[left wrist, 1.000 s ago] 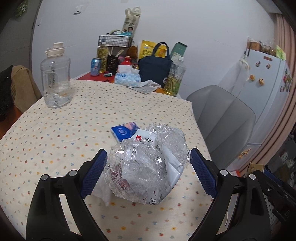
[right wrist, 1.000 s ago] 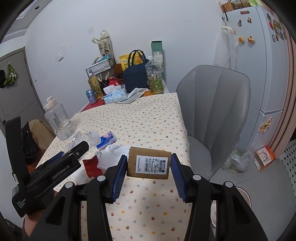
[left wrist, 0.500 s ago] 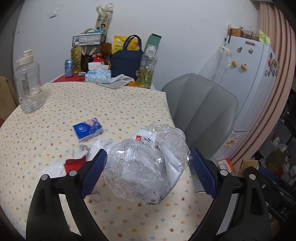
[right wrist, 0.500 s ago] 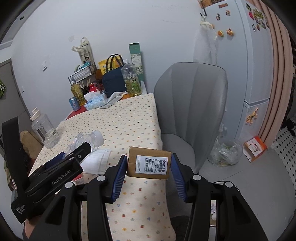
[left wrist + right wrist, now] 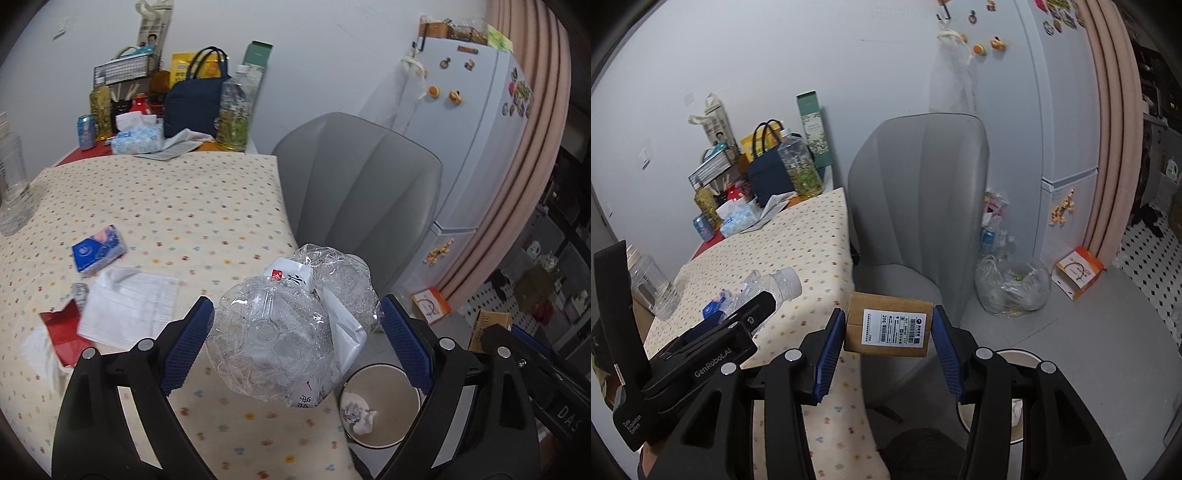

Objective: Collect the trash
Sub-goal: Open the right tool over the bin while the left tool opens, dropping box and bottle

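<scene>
Crumpled clear plastic, a crushed bottle (image 5: 291,332), is clamped between the jaws of the left gripper (image 5: 295,339) and held over the table (image 5: 166,199) edge, short of the bin (image 5: 380,406) on the floor. A cardboard box (image 5: 888,324) is gripped by the right gripper (image 5: 888,343), also near the bin, whose rim is half hidden. If either is let go from here, the bin may be missed; the springy bottle may also slip. A tissue (image 5: 127,306) and a red wrapper (image 5: 61,328) are left on the table.

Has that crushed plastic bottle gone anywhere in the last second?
Yes. The crushed bottle, gripped by the left gripper, has swung right, off the table toward the bin.
</scene>
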